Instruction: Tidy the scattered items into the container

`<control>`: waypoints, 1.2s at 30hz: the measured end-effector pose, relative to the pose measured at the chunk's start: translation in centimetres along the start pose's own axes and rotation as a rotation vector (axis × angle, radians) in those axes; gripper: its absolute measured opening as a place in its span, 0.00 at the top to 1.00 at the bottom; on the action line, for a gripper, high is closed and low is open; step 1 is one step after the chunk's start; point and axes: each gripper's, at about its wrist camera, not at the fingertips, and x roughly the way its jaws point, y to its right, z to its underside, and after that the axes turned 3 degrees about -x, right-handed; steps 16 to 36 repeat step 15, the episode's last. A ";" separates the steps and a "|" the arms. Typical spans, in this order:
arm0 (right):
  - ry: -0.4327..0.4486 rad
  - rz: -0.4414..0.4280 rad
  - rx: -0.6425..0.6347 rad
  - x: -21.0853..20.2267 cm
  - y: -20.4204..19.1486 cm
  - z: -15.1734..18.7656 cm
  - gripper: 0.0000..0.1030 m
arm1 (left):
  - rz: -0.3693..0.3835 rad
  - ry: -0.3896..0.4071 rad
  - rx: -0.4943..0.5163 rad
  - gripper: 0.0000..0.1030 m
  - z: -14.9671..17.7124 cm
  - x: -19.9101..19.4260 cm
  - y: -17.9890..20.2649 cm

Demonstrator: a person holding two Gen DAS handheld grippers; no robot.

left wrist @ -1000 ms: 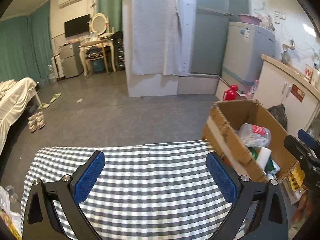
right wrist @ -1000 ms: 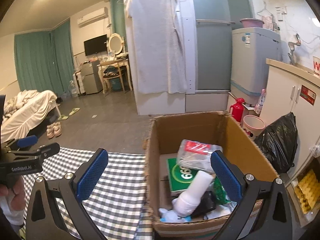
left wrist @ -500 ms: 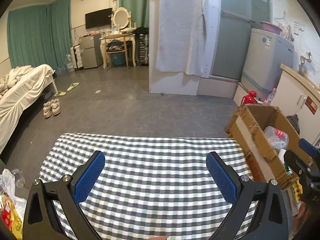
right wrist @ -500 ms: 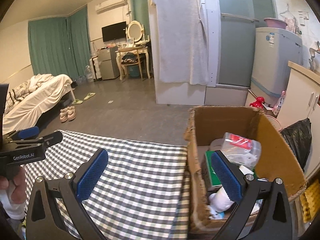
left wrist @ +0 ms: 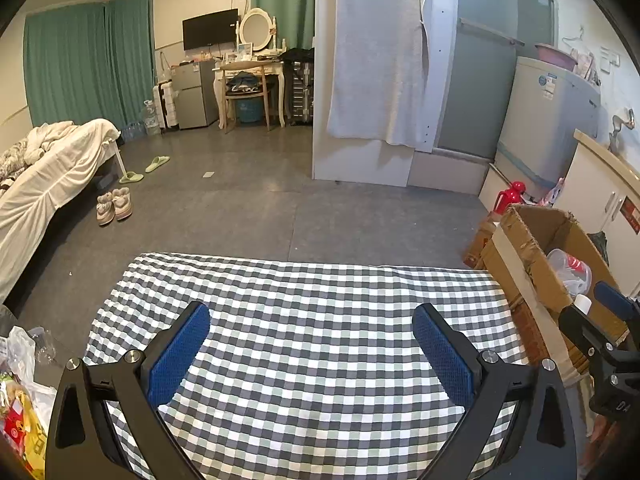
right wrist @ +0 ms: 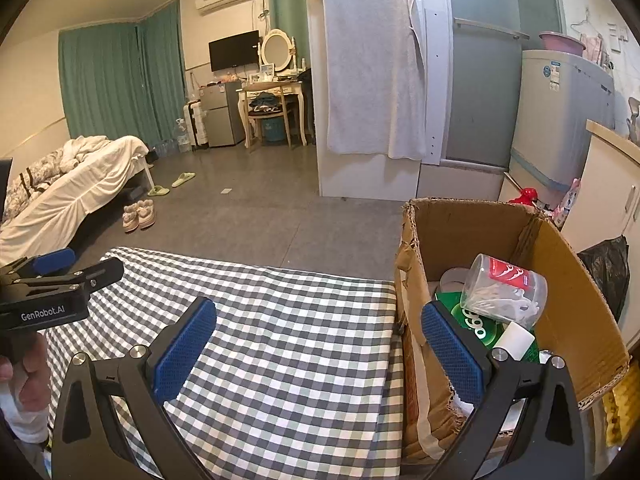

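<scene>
A brown cardboard box (right wrist: 568, 264) stands at the right end of the checkered tablecloth (right wrist: 288, 328), seen also in the left wrist view as the box (left wrist: 532, 248). Inside lie a clear plastic jar with a red label (right wrist: 505, 290), a green packet (right wrist: 476, 320) and a white cylinder (right wrist: 517, 336). My right gripper (right wrist: 316, 356) is open and empty, straddling the box's left wall. My left gripper (left wrist: 312, 354) is open and empty above the bare cloth (left wrist: 304, 320). Each gripper shows in the other's view: left gripper (right wrist: 60, 280), right gripper (left wrist: 600, 328).
Bags with yellow and red packaging (left wrist: 20, 420) sit at the table's left end. A black bin bag (right wrist: 604, 272) and a cabinet (right wrist: 608, 184) stand right of the box. A bed (right wrist: 72, 192), shoes (right wrist: 138, 214) and open grey floor lie beyond the table.
Both grippers have swung left and pulled back from the box. The box has shifted toward the right edge of both views, and more of the tablecloth shows. Both stay open.
</scene>
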 end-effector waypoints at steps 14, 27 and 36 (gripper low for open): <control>-0.008 -0.007 0.015 0.1 -0.4 0.2 0.00 | 0.005 -0.005 0.007 0.00 0.4 0.4 0.1; -0.010 -0.009 0.014 0.2 -0.4 0.2 0.00 | 0.006 -0.007 0.008 0.00 0.5 0.4 0.2; -0.010 -0.009 0.014 0.2 -0.4 0.2 0.00 | 0.006 -0.007 0.008 0.00 0.5 0.4 0.2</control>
